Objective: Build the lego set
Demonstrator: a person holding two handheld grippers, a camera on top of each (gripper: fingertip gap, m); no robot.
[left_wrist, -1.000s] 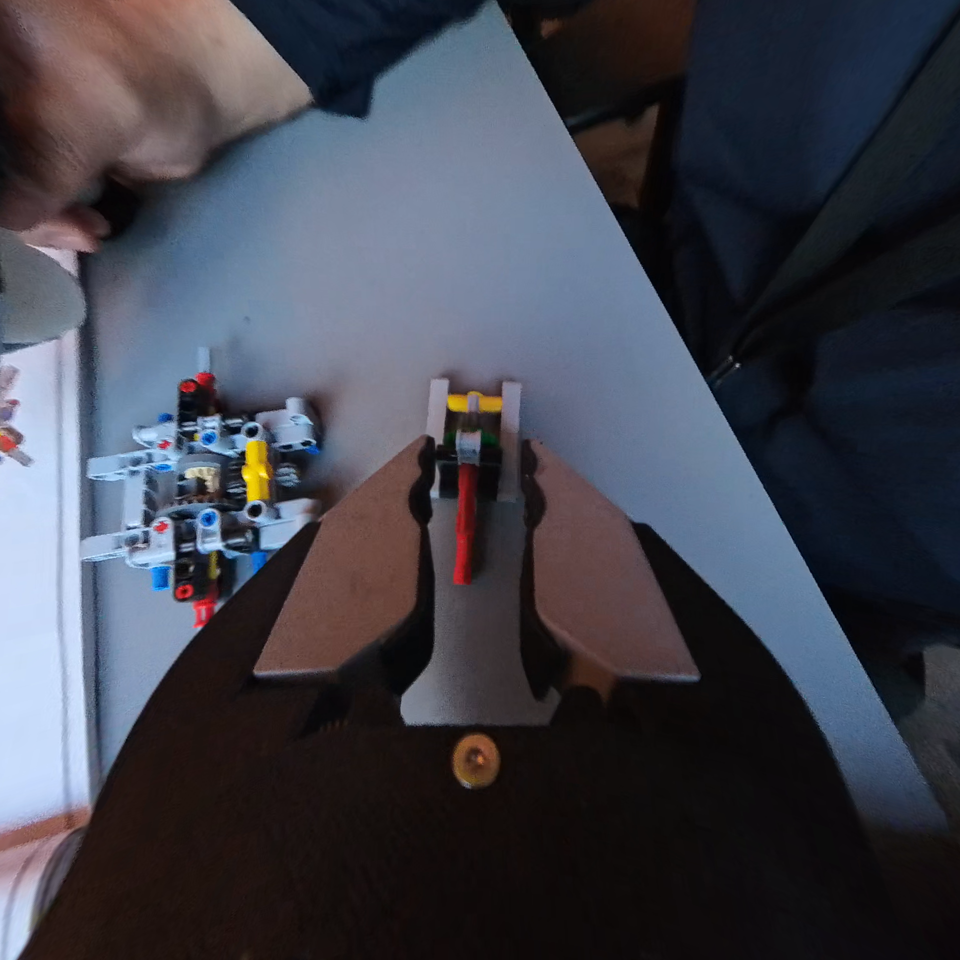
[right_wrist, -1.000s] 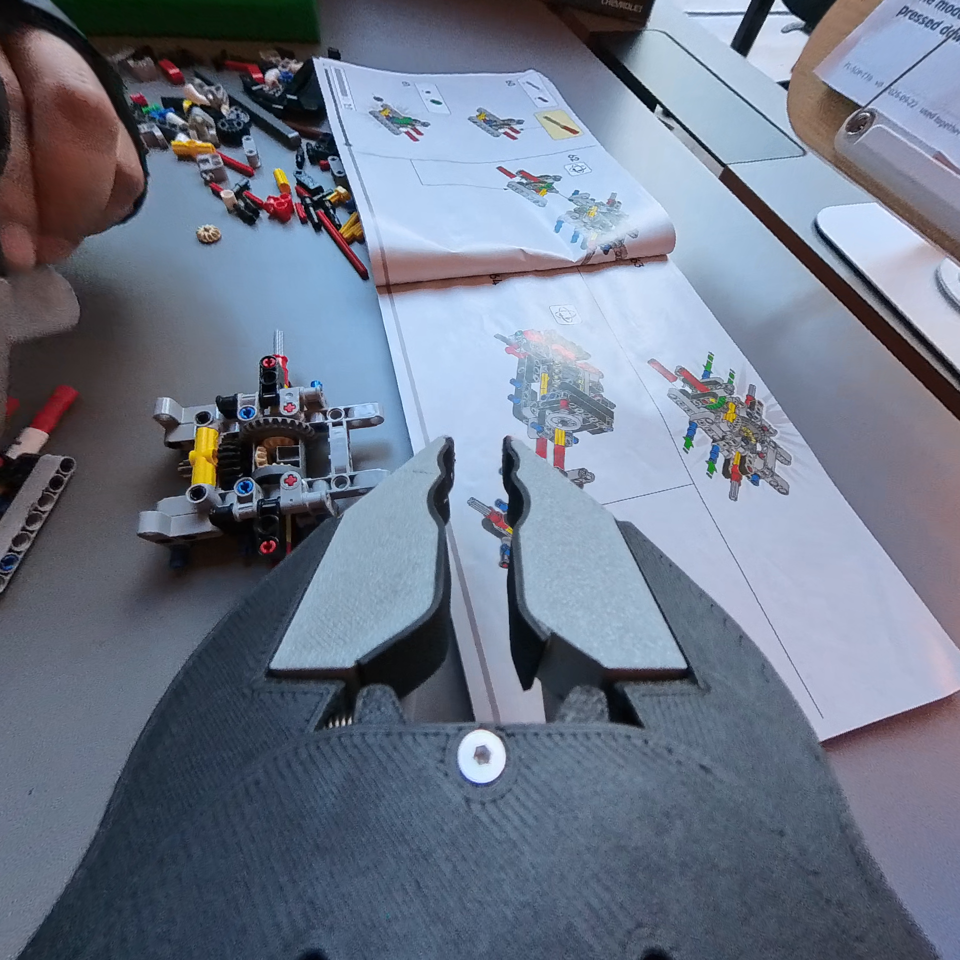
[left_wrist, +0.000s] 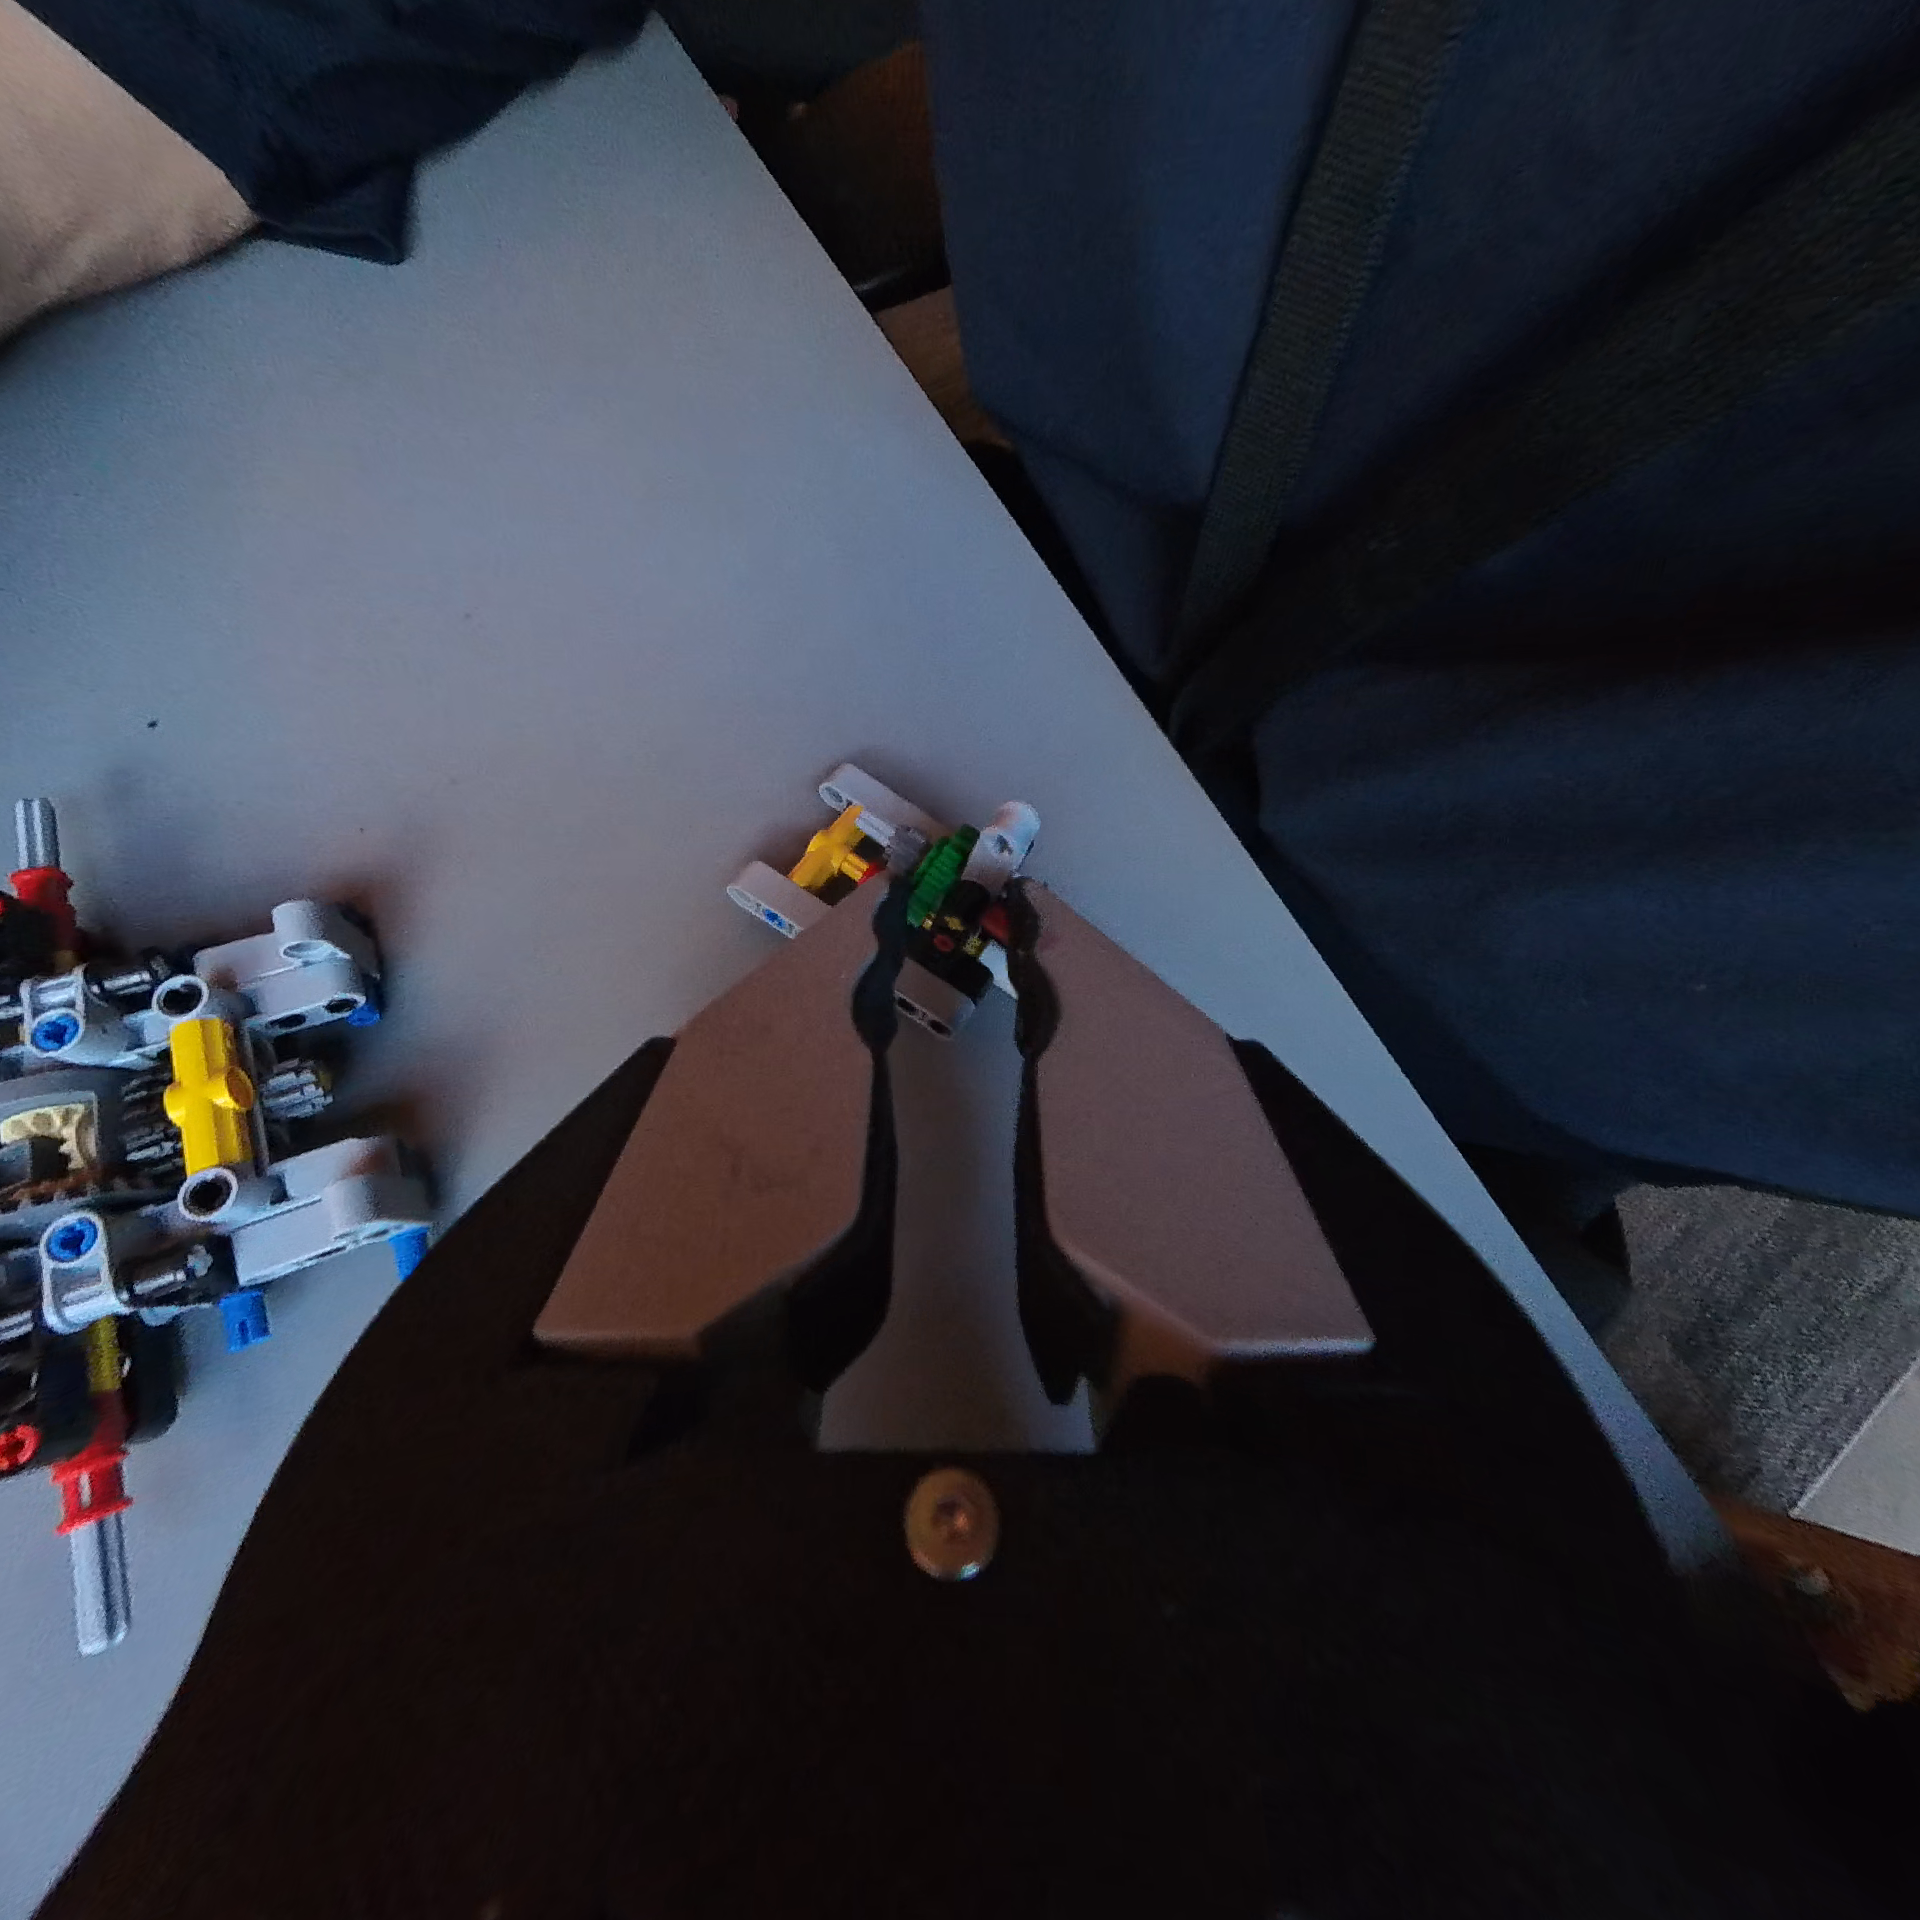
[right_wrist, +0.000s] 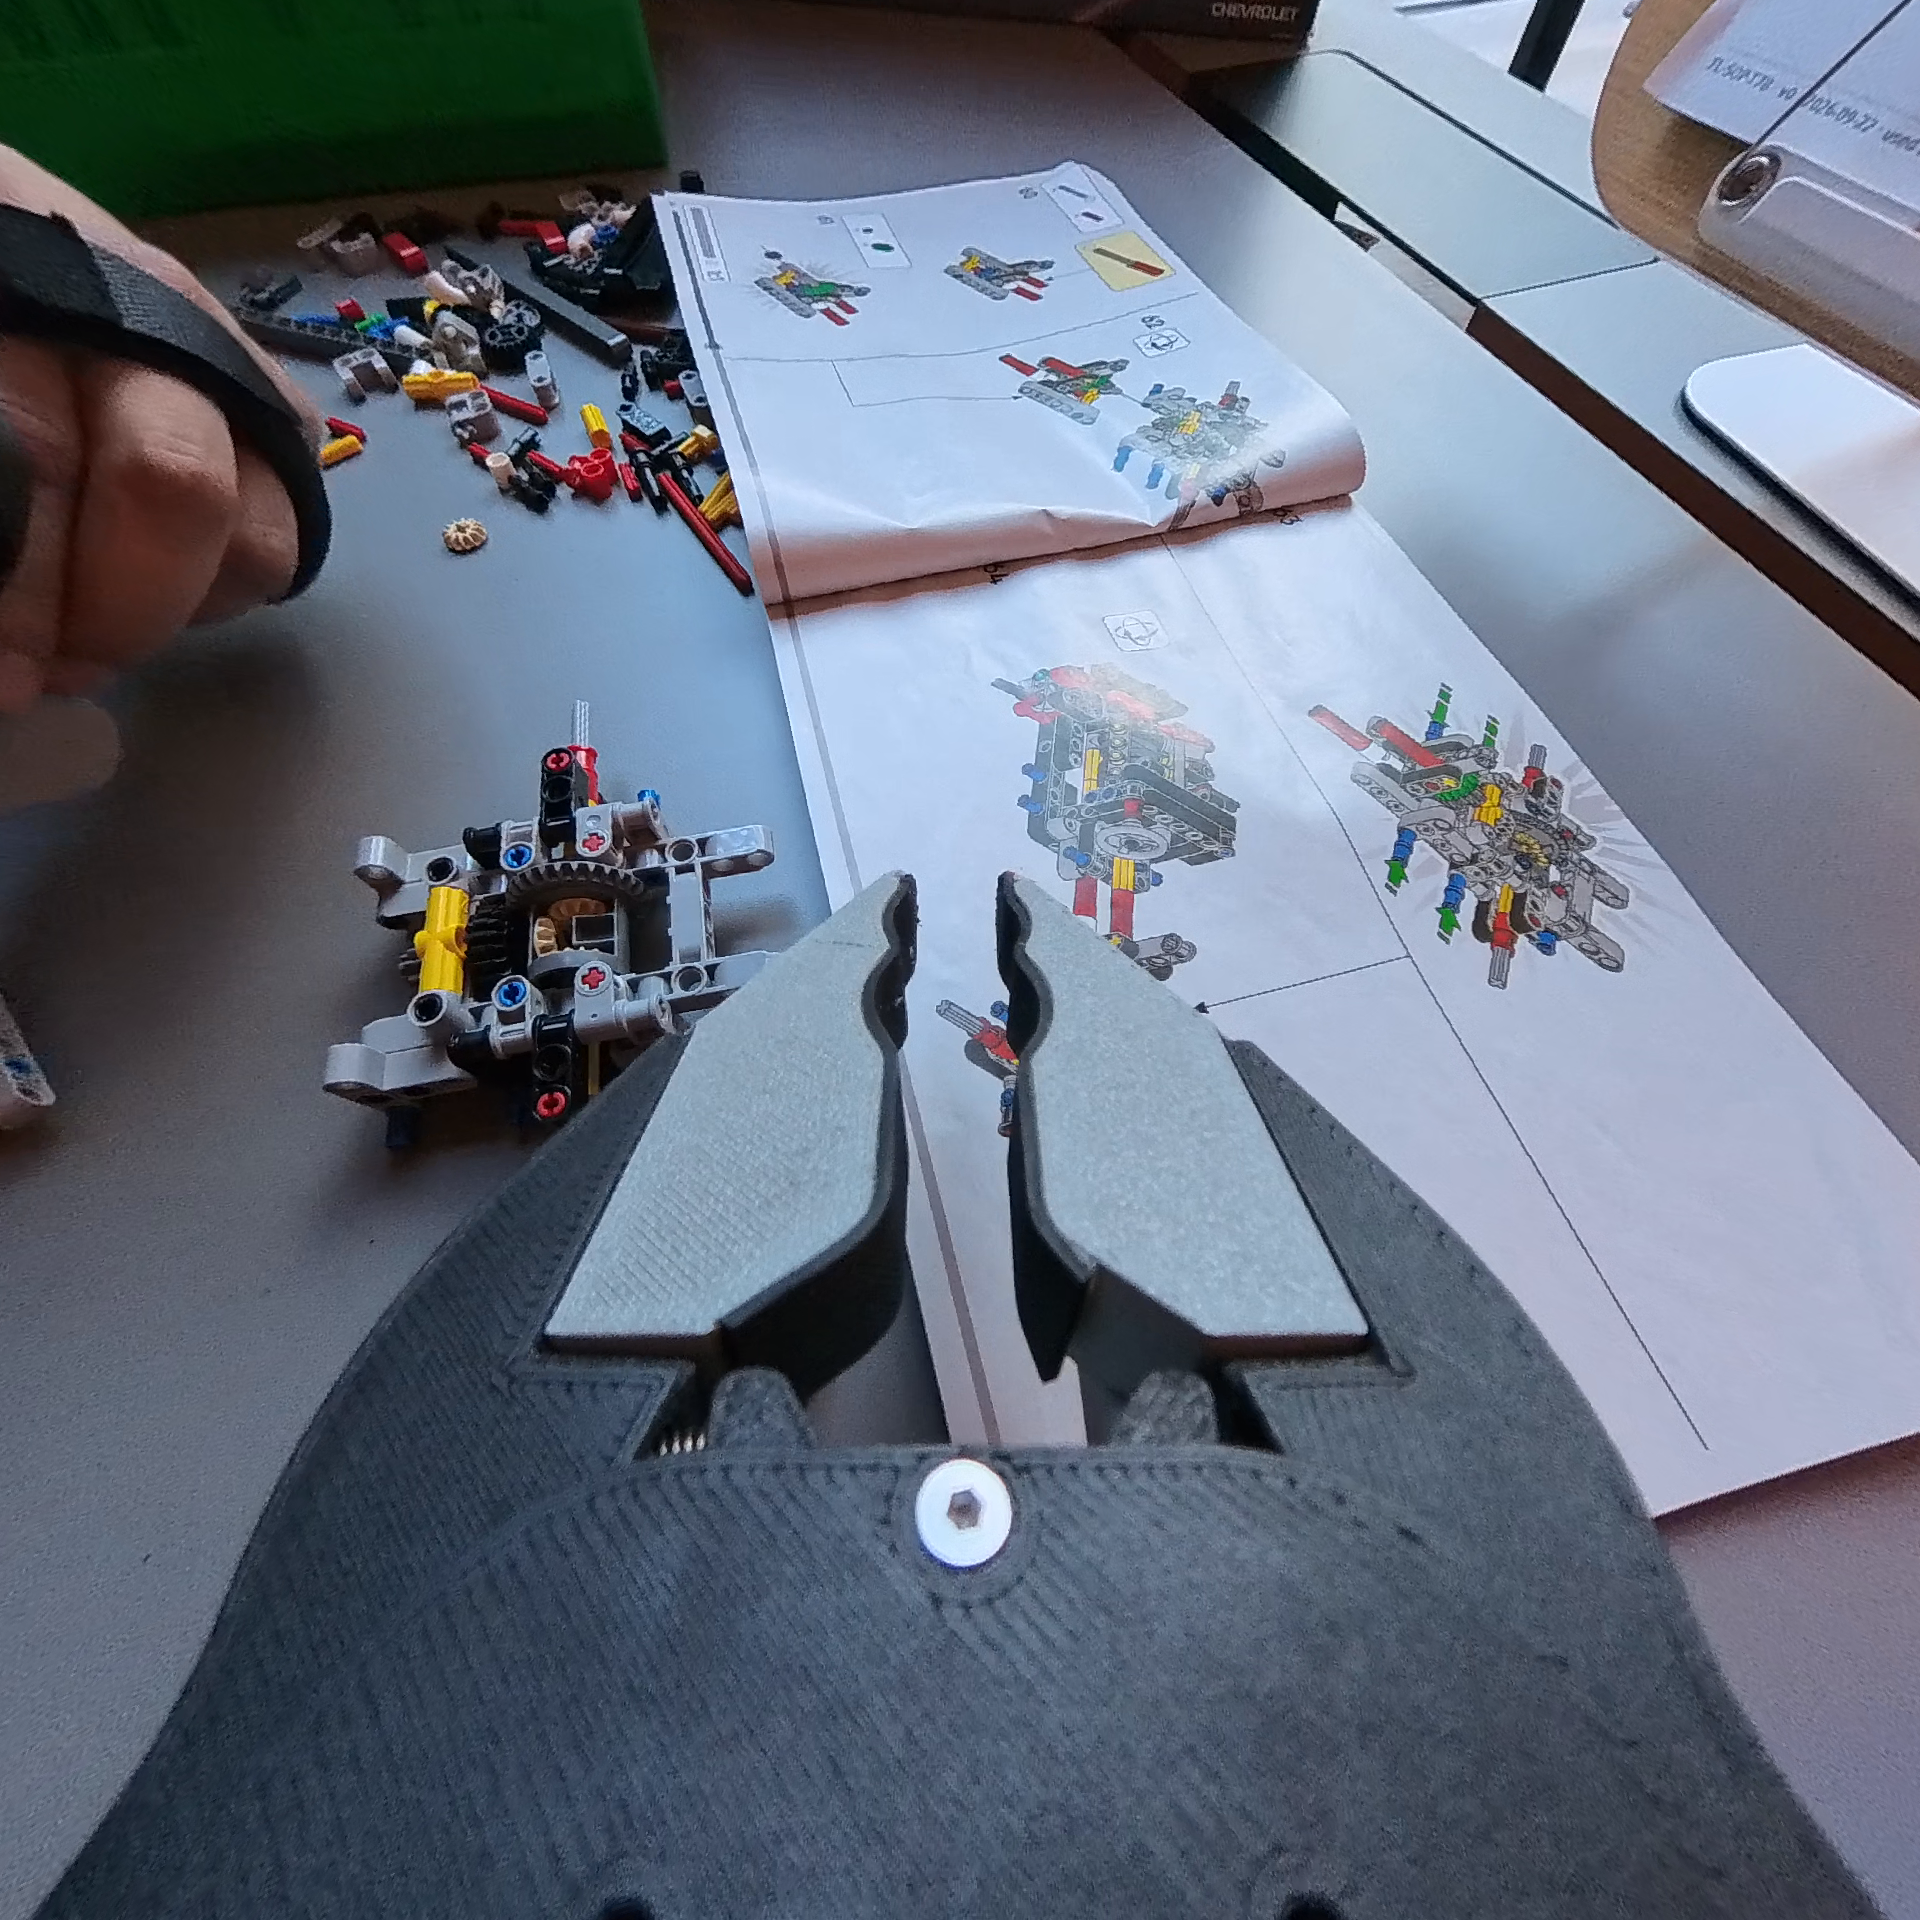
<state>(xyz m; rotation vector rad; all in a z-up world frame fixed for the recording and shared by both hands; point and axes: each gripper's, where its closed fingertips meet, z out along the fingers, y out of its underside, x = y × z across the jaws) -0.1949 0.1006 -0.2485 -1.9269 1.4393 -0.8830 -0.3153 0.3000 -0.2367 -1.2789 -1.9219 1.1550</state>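
A small brick sub-assembly (left_wrist: 940, 914) with a green gear is clamped between the left gripper (left_wrist: 951, 914) jaws; right gripper (right_wrist: 956, 914) jaws narrow, nothing held, the gearbox build (right_wrist: 551, 925) just left.

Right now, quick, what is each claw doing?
Left claw: closed on the small brick assembly with the green gear.
Right claw: open, holding nothing, above the instruction booklet.

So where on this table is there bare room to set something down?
Bare grey table lies between the loose parts pile and the geared assembly, and near the person's sleeve in the left view. Crowded: the pile and the open booklet.
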